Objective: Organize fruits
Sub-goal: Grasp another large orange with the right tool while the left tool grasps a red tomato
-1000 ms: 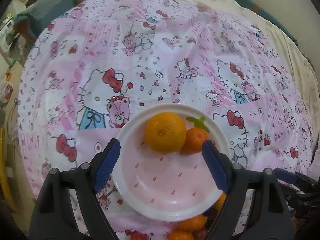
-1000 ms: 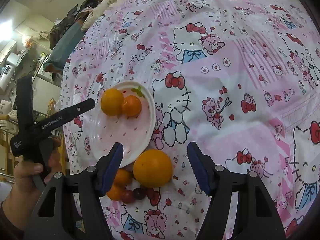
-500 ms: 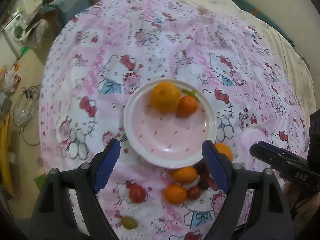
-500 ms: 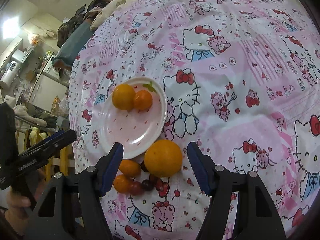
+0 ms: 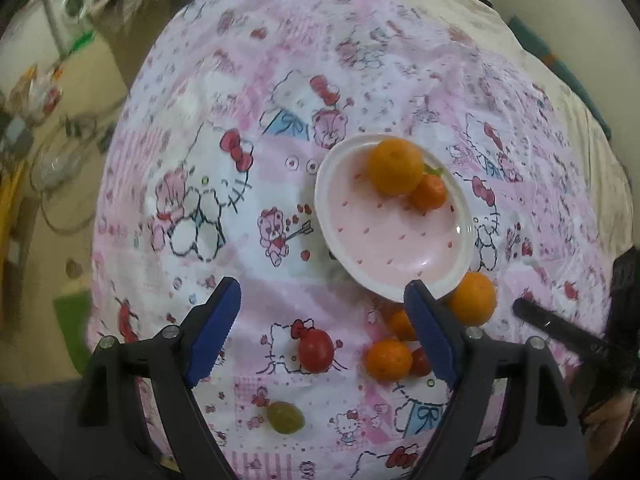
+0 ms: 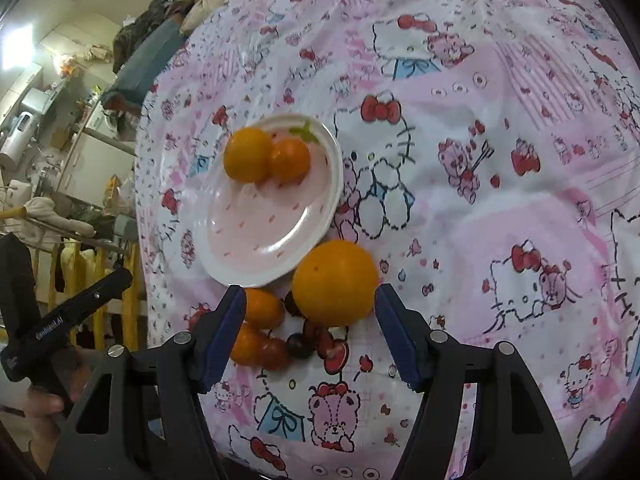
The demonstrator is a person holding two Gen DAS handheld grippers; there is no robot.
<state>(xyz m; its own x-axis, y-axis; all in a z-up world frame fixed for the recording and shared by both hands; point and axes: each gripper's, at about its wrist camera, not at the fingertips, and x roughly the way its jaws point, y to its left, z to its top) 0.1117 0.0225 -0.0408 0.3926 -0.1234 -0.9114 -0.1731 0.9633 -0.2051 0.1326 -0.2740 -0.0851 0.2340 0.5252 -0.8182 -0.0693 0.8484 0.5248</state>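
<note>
Left gripper (image 5: 320,328), jaws apart and empty, hovers above a tomato (image 5: 315,350) whose long axis runs up-down. Its right finger hides part of the small oranges (image 5: 389,359). Plate (image 6: 224,268) near the cloth's middle. Right gripper (image 6: 308,328), jaws apart, frames a big orange (image 6: 335,282) by the plate's rim; contact unclear.

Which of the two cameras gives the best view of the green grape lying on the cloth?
The left wrist view shows it best: the green grape lies alone and uncovered on the cloth, low in the picture between the two fingers. In the right wrist view I cannot find it at all; only the orange, red and dark fruits show there.
</note>
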